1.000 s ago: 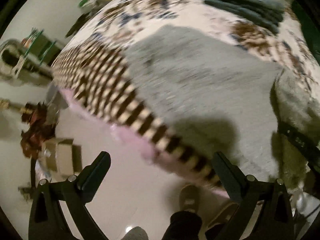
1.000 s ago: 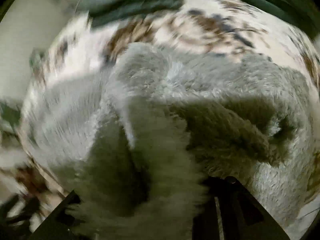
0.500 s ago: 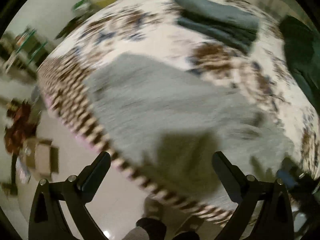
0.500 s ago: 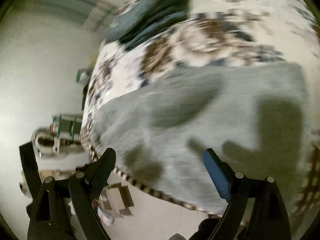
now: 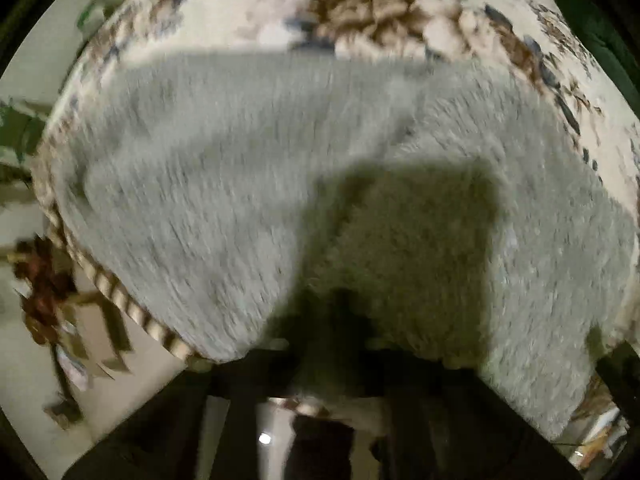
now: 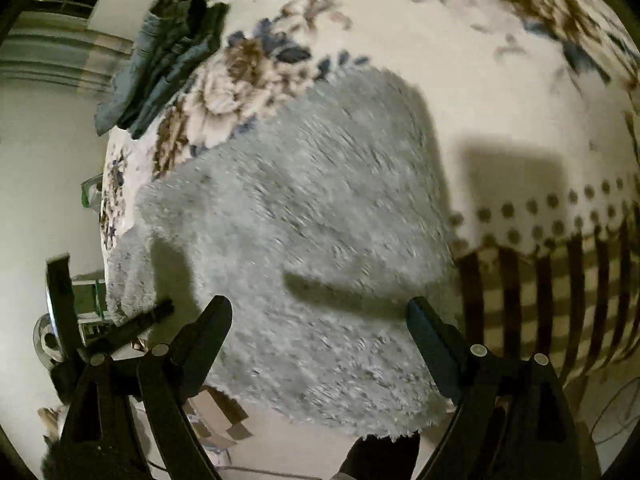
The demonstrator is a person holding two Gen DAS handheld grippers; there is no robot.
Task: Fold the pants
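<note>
The grey fuzzy pants (image 5: 280, 168) lie spread on the flowered bedspread (image 5: 248, 20), reaching the near edge of the bed. In the left wrist view the left gripper (image 5: 332, 344) is low at that edge, dark and blurred, with its fingers drawn together on the pants' near edge. In the right wrist view the pants (image 6: 304, 216) fill the middle. The right gripper (image 6: 320, 332) is open and empty just above the pants' near part. The left gripper's fingers (image 6: 148, 318) show at the far left of that view.
A folded pile of blue-grey clothes (image 6: 168, 56) lies at the far side of the bed. The bedspread's striped border (image 6: 560, 300) hangs over the bed edge. A cardboard box (image 6: 220, 412) and clutter lie on the floor below. A dark green item (image 5: 592, 28) lies at the right.
The right gripper let go of the pants, opened and drew back above them. The left gripper dropped from open above the bed edge onto the pants' near edge and closed.
</note>
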